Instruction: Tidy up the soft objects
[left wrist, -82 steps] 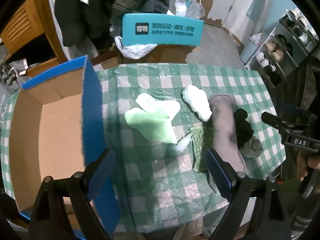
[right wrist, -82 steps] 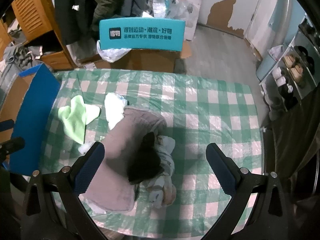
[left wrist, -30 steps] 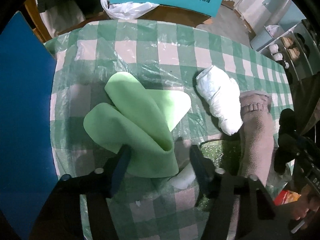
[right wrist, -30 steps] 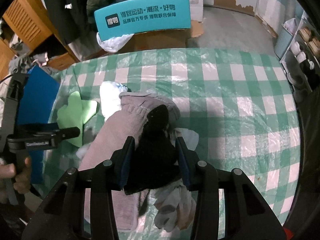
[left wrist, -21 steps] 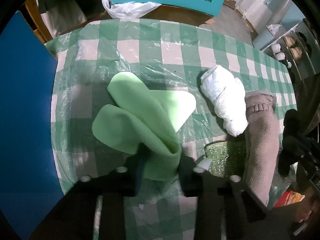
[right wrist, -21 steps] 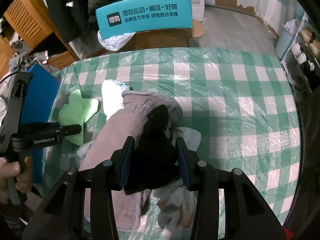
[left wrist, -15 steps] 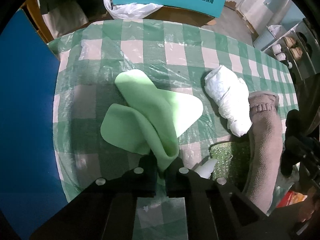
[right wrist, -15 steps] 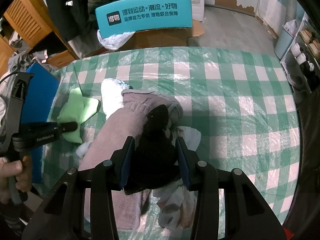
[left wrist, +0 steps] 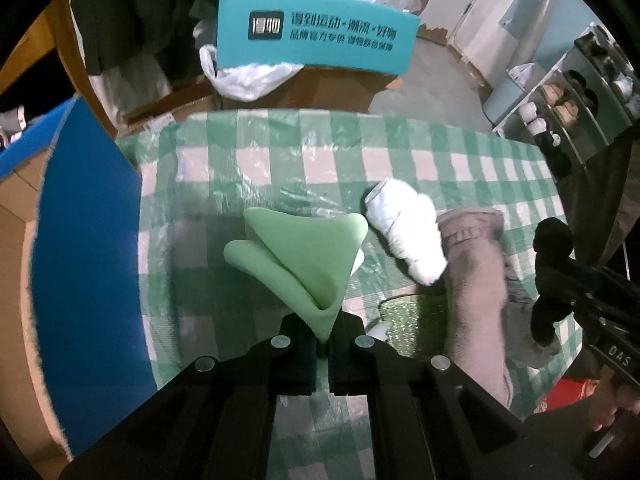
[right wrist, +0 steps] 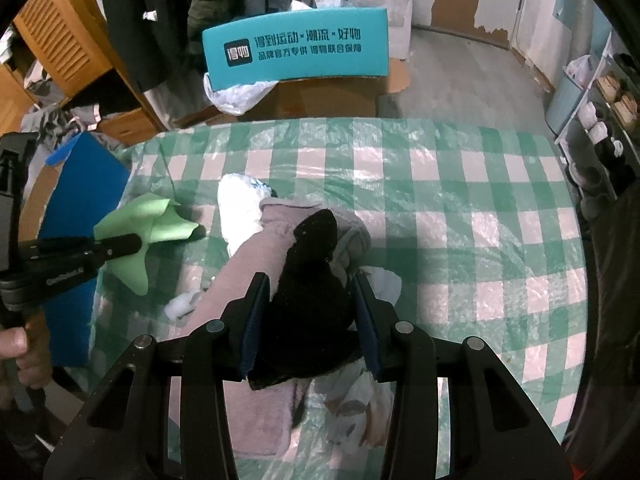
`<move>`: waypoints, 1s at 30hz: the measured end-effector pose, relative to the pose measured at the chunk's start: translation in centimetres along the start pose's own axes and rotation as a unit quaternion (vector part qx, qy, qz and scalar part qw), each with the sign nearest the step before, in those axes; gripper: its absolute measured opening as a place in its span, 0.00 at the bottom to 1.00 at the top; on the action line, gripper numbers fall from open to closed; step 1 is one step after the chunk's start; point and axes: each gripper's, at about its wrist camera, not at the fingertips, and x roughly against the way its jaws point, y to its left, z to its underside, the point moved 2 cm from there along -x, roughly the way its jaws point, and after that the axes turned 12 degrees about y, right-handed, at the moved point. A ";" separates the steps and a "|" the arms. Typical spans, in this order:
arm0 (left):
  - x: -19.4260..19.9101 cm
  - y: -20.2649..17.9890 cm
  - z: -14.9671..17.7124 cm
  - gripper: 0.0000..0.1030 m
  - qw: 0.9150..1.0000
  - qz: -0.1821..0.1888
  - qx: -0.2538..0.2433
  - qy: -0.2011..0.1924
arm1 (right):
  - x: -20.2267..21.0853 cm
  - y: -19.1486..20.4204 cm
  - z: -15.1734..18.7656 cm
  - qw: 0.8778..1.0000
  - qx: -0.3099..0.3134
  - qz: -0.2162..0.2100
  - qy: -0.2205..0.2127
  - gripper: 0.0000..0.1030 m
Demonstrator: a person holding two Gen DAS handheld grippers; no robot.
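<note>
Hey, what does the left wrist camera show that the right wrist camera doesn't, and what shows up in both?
Only the left wrist view shows the glittery green sponge beside the grey-pink towel, and the left gripper pinching the green cloth up close. Only the right wrist view shows the right gripper clamped on the black sock, with pale patterned socks beneath. Both show the cloth, the towel, the white bundle, the blue box and the checked tablecloth.

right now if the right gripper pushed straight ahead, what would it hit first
The right gripper is already shut on the black sock. Straight ahead lies the grey-pink towel under it, then bare checked tablecloth; depth is hard to judge.
</note>
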 end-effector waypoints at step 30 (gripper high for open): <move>9.3 0.8 5.8 0.03 0.996 -0.013 -0.024 -0.089 | 6.4 6.0 1.0 0.997 0.049 0.012 -0.064 0.40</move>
